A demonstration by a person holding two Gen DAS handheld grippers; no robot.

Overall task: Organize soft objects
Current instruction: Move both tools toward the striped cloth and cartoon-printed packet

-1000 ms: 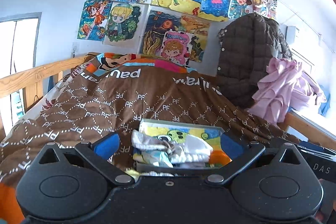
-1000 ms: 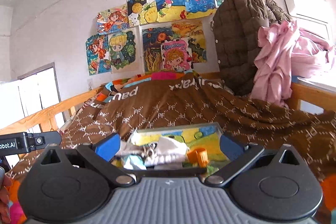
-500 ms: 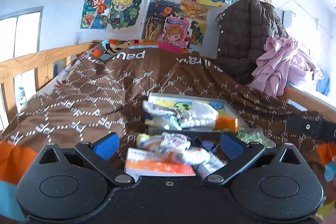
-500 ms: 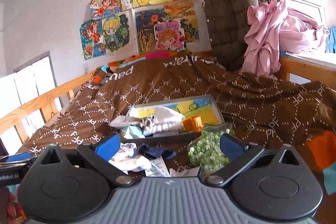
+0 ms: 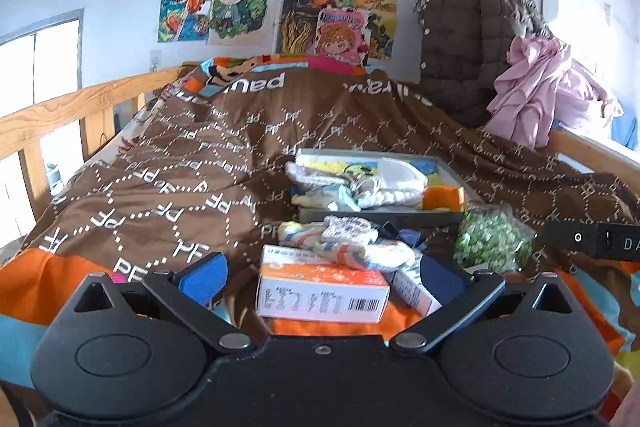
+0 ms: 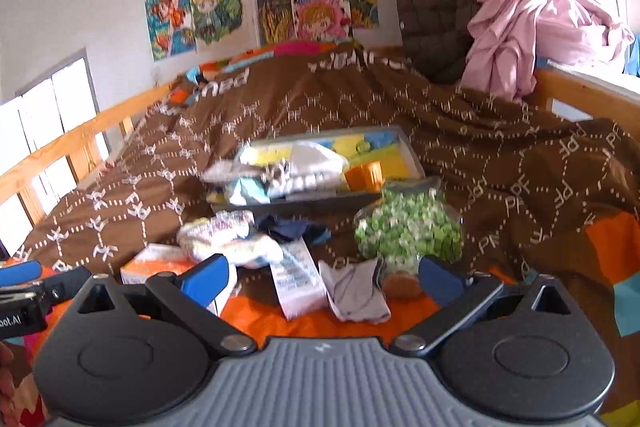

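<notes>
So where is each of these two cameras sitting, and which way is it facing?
Left wrist: on the left gripper, facing along the bed at an orange box; its open blue-padded fingers show.
Right wrist: on the right gripper, facing the same way over a grey sock; open fingers show.
Shared: the tray, the green bag, the wall pictures.

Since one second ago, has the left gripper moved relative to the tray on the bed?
Yes. The left gripper has pulled back from the tray: the tray now sits higher and farther in its view, and an orange box has appeared between the open fingers.
</notes>
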